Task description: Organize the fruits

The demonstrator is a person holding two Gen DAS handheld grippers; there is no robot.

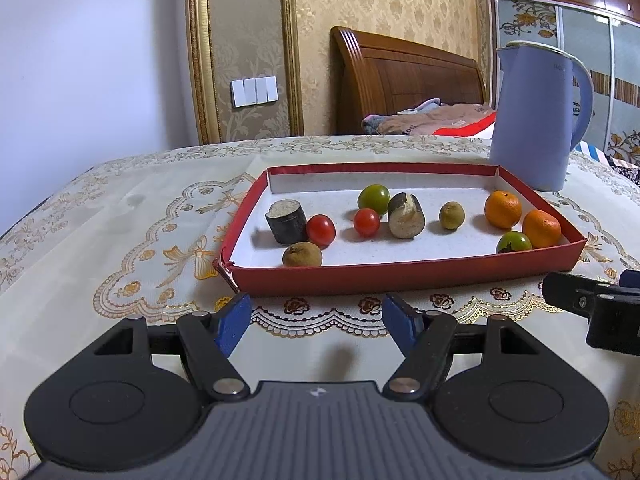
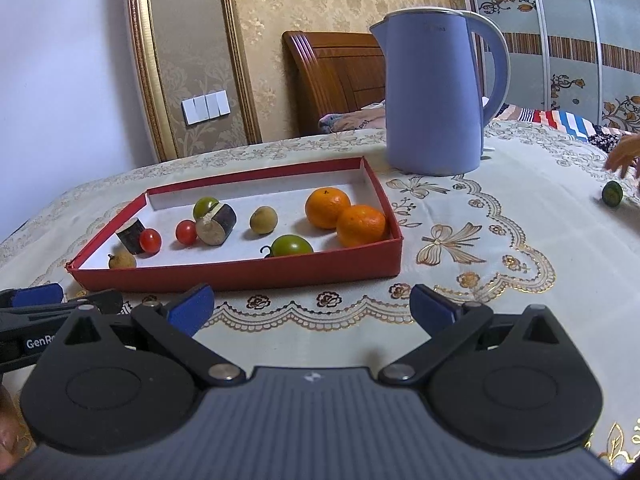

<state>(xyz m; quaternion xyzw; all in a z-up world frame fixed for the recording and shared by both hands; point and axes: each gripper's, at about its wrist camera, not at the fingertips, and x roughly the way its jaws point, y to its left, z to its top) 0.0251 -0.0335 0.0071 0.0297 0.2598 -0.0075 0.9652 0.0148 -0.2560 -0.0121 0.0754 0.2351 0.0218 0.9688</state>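
Note:
A shallow red tray (image 1: 400, 276) (image 2: 248, 274) lies on the table and holds two oranges (image 1: 502, 209) (image 2: 327, 207), two red cherry tomatoes (image 1: 321, 229) (image 2: 186, 232), green tomatoes (image 1: 373, 197) (image 2: 291, 245), brown longans (image 1: 302, 255) (image 2: 263, 219) and two dark sugarcane pieces (image 1: 285, 221) (image 2: 216, 224). My left gripper (image 1: 316, 322) stands open just short of the tray's near wall, nothing between its blue pads. My right gripper (image 2: 312, 308) is open too, wider, and empty, in front of the tray's near right corner. One green fruit (image 2: 612, 195) lies loose at the far right.
A tall blue kettle (image 1: 534, 120) (image 2: 434, 96) stands behind the tray's right end. A person's hand (image 2: 622, 154) hovers beside the loose green fruit. The embroidered cloth covers the table (image 1: 120, 240); a bed headboard and wardrobe stand beyond.

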